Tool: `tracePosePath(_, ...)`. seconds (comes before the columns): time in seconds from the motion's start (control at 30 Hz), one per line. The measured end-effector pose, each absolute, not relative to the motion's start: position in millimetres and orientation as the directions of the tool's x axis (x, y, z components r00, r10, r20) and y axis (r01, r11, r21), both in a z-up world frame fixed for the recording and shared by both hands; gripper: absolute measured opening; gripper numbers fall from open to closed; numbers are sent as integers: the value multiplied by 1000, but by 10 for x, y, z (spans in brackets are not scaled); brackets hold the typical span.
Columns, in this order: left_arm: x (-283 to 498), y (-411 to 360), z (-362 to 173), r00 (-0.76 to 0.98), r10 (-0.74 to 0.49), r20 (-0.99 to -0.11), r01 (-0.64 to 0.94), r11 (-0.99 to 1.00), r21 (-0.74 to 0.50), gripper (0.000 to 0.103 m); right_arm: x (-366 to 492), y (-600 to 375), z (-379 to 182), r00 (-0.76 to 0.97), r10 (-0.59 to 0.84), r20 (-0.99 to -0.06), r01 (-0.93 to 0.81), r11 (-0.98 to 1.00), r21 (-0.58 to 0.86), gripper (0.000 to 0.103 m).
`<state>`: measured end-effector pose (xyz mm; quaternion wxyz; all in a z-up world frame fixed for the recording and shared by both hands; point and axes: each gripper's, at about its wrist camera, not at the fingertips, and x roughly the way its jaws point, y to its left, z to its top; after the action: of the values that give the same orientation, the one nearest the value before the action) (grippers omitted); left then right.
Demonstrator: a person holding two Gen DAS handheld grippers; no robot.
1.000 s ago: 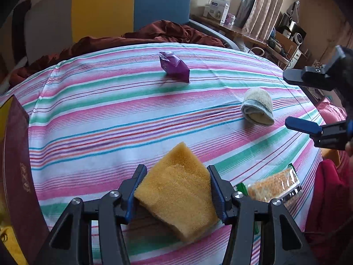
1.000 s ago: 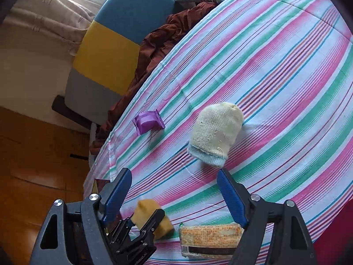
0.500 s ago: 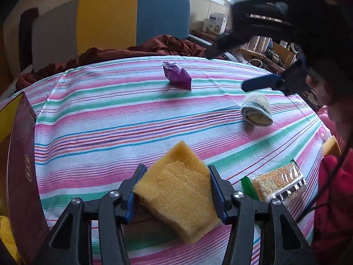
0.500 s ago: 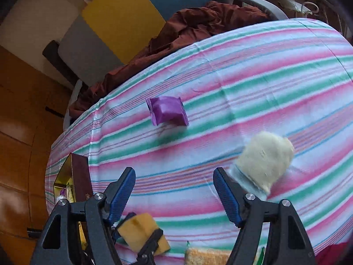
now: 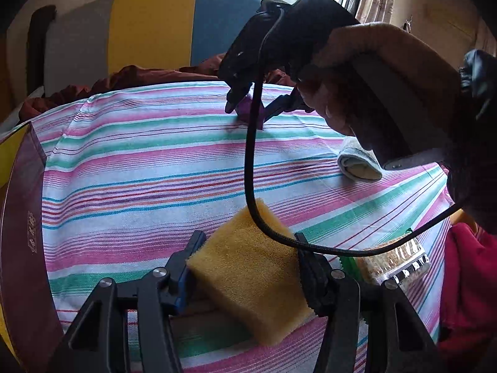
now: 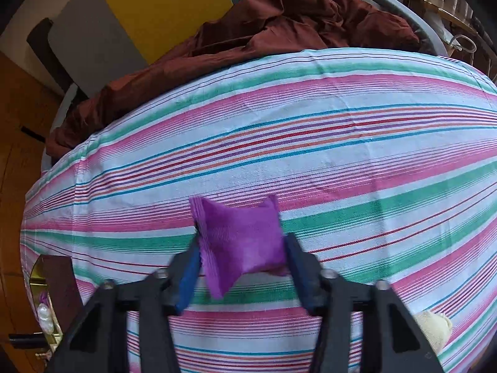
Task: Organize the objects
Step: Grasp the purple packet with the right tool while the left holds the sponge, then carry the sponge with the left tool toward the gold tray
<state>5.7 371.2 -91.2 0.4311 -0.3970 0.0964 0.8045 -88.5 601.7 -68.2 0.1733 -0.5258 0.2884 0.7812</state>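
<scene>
Left wrist view: left gripper [image 5: 247, 267] partly open, pads pressed on yellow sponge [image 5: 248, 276] just above striped tablecloth [image 5: 139, 168]; right gripper [image 5: 247, 108] reaching far side of table at purple packet [image 5: 248, 110]; rolled sock [image 5: 357, 163] and cracker pack [image 5: 394, 261] lying to right.

Right wrist view: right gripper [image 6: 240, 259] jaws closing, purple packet [image 6: 240, 245] between them, pads touching its sides; packet on tablecloth [image 6: 310, 143]; brown cloth [image 6: 279, 28] beyond table edge.

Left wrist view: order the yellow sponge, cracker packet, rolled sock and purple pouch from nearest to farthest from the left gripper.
1. Yellow sponge: between the left gripper fingers.
2. Cracker packet: just right of that gripper, near the table edge.
3. Rolled sock: farther back on the right, partly behind the hand.
4. Purple pouch: farthest, at the far side, between the closing right gripper fingers.
</scene>
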Motion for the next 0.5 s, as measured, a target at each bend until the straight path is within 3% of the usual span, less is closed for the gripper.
tracePosePath(0.27, 72, 3729, -913, -320, 617, -719, -772, -610, -180, 58, -69, 5706, -502, -428, -107, -897, -486, -810, 328, 42)
tracePosePath(0.5, 97, 3719, -893, -332, 609, -721, -772, -614, -163, 58, 527, 5660, -547, -439, -108, -892, -544, -758, 360, 42)
